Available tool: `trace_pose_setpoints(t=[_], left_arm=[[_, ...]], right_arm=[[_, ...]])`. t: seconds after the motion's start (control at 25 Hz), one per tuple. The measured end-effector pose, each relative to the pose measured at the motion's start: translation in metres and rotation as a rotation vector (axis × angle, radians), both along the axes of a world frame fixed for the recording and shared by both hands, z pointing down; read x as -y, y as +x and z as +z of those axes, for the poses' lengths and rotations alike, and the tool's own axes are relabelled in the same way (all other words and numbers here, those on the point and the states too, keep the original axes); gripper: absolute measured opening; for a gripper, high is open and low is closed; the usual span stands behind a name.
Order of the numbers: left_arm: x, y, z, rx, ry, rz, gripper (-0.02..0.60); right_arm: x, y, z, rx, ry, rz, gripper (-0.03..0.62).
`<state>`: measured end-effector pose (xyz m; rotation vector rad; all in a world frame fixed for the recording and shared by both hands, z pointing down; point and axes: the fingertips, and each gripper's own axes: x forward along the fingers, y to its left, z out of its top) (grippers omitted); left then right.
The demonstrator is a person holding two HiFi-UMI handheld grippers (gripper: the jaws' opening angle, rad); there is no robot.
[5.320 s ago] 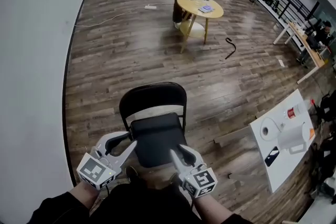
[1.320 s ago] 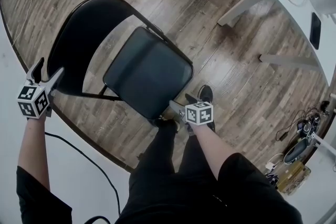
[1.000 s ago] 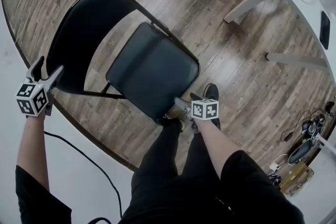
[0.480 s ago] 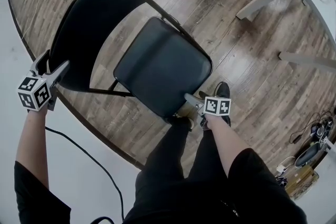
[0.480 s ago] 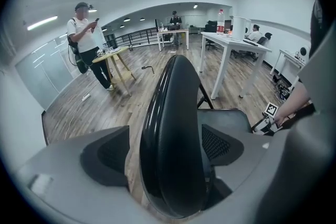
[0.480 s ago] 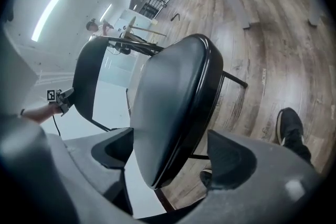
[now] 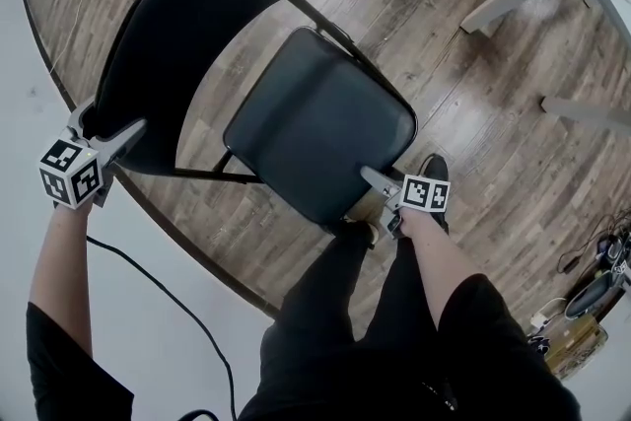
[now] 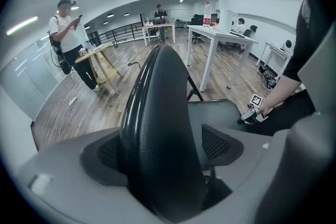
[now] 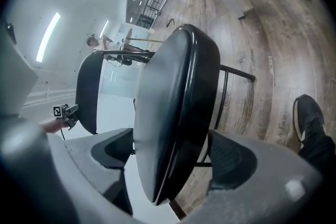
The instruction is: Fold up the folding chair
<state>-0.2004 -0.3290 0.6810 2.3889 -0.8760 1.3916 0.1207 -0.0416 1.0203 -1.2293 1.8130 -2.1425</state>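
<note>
The person's right gripper (image 7: 379,199) is down at the front edge of the black padded seat (image 7: 315,118) of the black metal folding chair (image 7: 335,36); its two jaws are wide apart with the seat edge in the gap, and the pads do not look like they squeeze it; I think it waits there so it can tip the seat. A black shoe (image 7: 436,165) stands just beside that corner, so the person is close enough to reach both ends. The chair is still open on the brown wooden floor (image 7: 473,113), right in front of the person's legs, with the seat still down. Farther off, the left gripper (image 7: 110,121) is clamped on the rim of the curved black backrest (image 7: 168,44); I think that grip keeps the chair from sliding or falling while the seat is moved. A thin black cable (image 7: 158,291) lies on the pale floor behind that arm; a white table (image 7: 513,0) stands well apart at the far corner.

A few seconds ago both grippers were at the front of the seat; since then the left one has gone to the backrest. In the last second the right jaws have just been opening around the seat edge; both hands look a little lower on the chair.
</note>
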Motion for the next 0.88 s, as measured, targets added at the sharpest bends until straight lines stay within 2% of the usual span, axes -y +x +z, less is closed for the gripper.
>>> trace_pose_setpoints(t=[0.2,0.32,0.44,0.64,0.88], left_arm=[[0.002,-0.001,0.002,-0.013,-0.014,-0.014,0.423],[0.006,-0.006,0.000,-0.005,-0.006,-0.026,0.317],[0.008,-0.008,-0.001,-0.009,-0.011,-0.027,0.287],[0.008,-0.008,-0.001,-0.020,-0.028,-0.035,0.270],[0.006,-0.003,-0.005,-0.038,-0.051,-0.044,0.250]], right_arm=[[0.009,0.002,0.007,0.023,0.008,0.050,0.430],[0.016,0.006,0.013,0.025,0.009,0.085,0.430],[0.025,0.009,0.013,0.042,0.025,0.127,0.418],[0.030,0.011,0.014,0.084,0.046,0.166,0.350],[0.030,0.014,0.014,0.106,0.050,0.184,0.332]])
